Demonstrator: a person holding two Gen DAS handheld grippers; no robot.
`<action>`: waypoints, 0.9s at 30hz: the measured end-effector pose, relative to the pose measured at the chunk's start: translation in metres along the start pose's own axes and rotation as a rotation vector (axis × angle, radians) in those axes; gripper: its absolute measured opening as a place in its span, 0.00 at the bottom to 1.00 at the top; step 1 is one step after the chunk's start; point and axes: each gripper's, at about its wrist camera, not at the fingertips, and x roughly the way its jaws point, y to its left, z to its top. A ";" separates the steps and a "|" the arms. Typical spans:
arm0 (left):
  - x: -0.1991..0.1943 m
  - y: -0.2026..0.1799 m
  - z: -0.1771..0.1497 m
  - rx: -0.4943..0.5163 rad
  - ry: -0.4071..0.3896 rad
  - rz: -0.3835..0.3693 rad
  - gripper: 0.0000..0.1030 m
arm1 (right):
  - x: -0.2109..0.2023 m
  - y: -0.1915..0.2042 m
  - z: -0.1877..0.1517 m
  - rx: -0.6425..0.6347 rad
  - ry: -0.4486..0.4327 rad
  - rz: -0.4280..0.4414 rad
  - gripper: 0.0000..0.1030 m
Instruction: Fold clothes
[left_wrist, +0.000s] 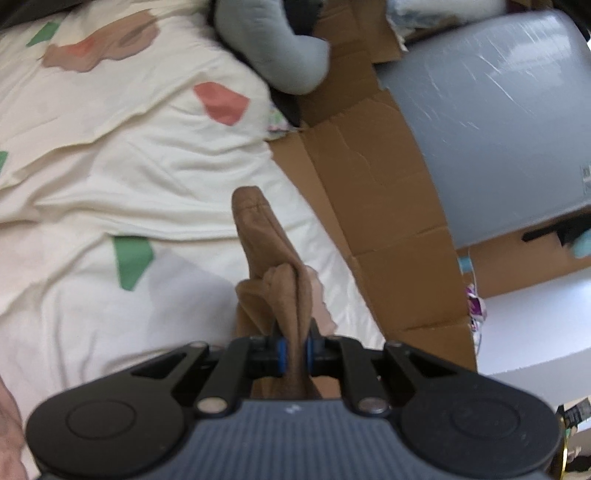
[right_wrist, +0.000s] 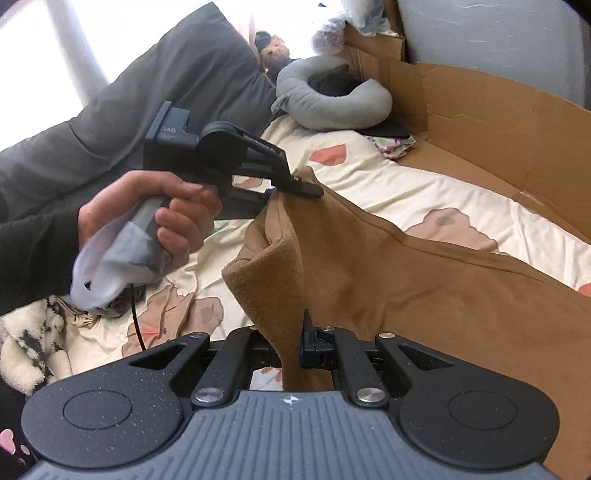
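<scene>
The brown garment (right_wrist: 406, 280) is soft and fuzzy, with a stitched seam running across it, and it hangs lifted off the bed between the two grippers. The right gripper (right_wrist: 295, 343) is clenched on a bunched fold of it right at its fingertips; the rest of the cloth spreads ahead and to the right of that gripper. Ahead and to the left, the left gripper (right_wrist: 295, 186), held by a hand (right_wrist: 147, 210), pinches another edge, and its own camera shows a narrow gathered strip squeezed between its blue pads (left_wrist: 282, 350). Writing on the left gripper's body is too blurred to read surely. Under the cloth lies a cream bedsheet (right_wrist: 424, 188) with pink and green patches, open ahead, bordered on the right by cardboard (right_wrist: 498, 122). A grey neck pillow (right_wrist: 332, 99) lies far ahead.
</scene>
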 end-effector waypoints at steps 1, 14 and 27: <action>0.000 -0.006 -0.002 0.011 0.004 0.003 0.10 | -0.004 -0.006 -0.002 0.012 -0.009 0.000 0.04; 0.021 -0.065 -0.025 0.088 0.044 0.026 0.10 | -0.045 -0.056 -0.032 0.082 -0.121 0.018 0.04; 0.067 -0.127 -0.050 0.149 0.086 0.009 0.09 | -0.067 -0.079 -0.063 0.125 -0.183 0.057 0.03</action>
